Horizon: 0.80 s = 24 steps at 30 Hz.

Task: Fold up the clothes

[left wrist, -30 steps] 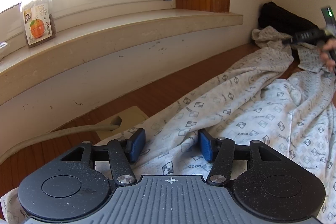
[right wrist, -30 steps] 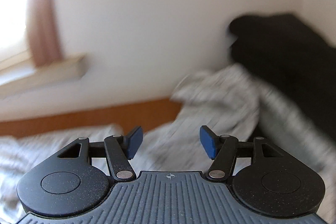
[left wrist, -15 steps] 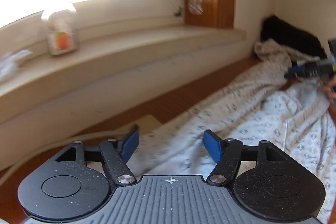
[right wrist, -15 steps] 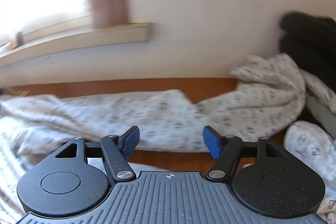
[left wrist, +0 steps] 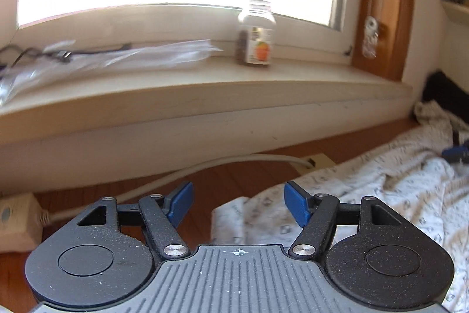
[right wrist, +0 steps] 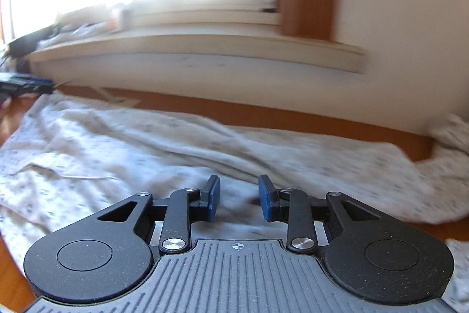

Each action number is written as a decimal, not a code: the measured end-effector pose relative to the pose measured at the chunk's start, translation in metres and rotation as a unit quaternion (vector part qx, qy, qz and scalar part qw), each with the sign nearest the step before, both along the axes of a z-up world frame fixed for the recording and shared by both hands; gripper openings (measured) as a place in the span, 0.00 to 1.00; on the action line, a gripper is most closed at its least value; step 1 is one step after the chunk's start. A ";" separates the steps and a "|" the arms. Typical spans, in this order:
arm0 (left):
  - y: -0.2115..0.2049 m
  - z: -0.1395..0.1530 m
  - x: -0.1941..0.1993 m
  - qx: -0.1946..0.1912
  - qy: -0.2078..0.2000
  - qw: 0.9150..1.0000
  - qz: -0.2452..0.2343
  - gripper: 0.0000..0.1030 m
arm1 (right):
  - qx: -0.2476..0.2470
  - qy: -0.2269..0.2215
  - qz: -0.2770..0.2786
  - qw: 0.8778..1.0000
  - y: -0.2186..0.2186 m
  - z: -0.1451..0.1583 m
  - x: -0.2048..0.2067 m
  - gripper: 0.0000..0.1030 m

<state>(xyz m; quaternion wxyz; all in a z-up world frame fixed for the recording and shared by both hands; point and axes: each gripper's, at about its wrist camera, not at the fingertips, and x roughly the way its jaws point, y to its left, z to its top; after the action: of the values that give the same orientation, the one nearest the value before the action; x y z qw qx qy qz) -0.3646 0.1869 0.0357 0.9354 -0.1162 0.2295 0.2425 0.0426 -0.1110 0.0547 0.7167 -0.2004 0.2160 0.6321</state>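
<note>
A white garment (left wrist: 381, 195) with a small dark print lies crumpled along the wooden table, its near corner (left wrist: 234, 216) just below my left gripper (left wrist: 237, 201). That gripper is open, with bare wood and the cloth corner showing between its blue pads. In the right wrist view the same garment (right wrist: 146, 154) spreads across the table. My right gripper (right wrist: 239, 197) hovers low over a fold of it. Its jaws are closing, cloth shows in the gap, and the pads stand apart. Each gripper shows at the edge of the other's view, the right gripper (left wrist: 457, 151) and the left gripper (right wrist: 26, 84).
A windowsill (left wrist: 263, 96) runs behind the table with a jar (left wrist: 256, 34) bearing an orange label and clear plastic wrap (left wrist: 117, 57). A white cable (left wrist: 205, 169) crosses the wood to a beige box (left wrist: 17, 222). Dark clothing (left wrist: 445, 90) is piled at the far right.
Both views have swung left. The left gripper went from over the garment's middle to its corner, jaws slightly wider. The right gripper left the dark pile, came over the garment, and its jaws narrowed.
</note>
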 end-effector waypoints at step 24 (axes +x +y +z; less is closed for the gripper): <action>0.027 0.005 -0.035 -0.037 -0.049 0.997 0.049 0.74 | 0.000 0.008 0.195 0.981 0.120 0.003 -0.211 0.37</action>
<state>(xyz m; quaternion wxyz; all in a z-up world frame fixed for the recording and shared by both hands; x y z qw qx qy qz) -0.3997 0.2138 0.0408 0.9276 -0.1736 0.1864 0.2733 -0.1687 0.0089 0.0576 0.5776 -0.2333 0.1781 0.7617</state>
